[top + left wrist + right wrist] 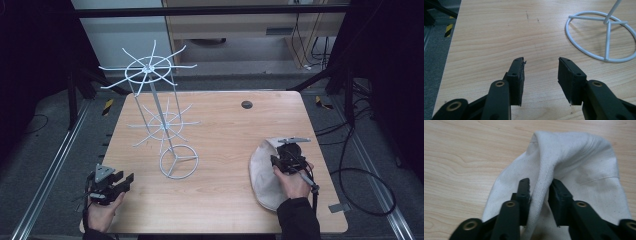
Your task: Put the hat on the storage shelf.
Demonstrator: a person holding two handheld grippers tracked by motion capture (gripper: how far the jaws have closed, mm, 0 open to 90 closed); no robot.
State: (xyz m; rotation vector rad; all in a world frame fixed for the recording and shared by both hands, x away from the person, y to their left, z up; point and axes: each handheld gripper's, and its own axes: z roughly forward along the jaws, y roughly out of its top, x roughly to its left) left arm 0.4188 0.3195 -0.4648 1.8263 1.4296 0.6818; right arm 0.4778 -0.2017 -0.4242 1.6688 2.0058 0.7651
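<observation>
Pinching a raised fold of the cream-white cloth hat (574,167), the right gripper (539,188) is resting its jaws against both sides of the fabric near the right edge of the pale wooden table (225,150). The left gripper (541,68) is hovering at the near left corner, jaws apart and empty. Farther back, the white wire rack with spoked rings (160,115) is standing upright.

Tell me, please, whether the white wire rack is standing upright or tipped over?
Upright: the white wire rack stands on its round base, pole rising nearly vertical.
</observation>
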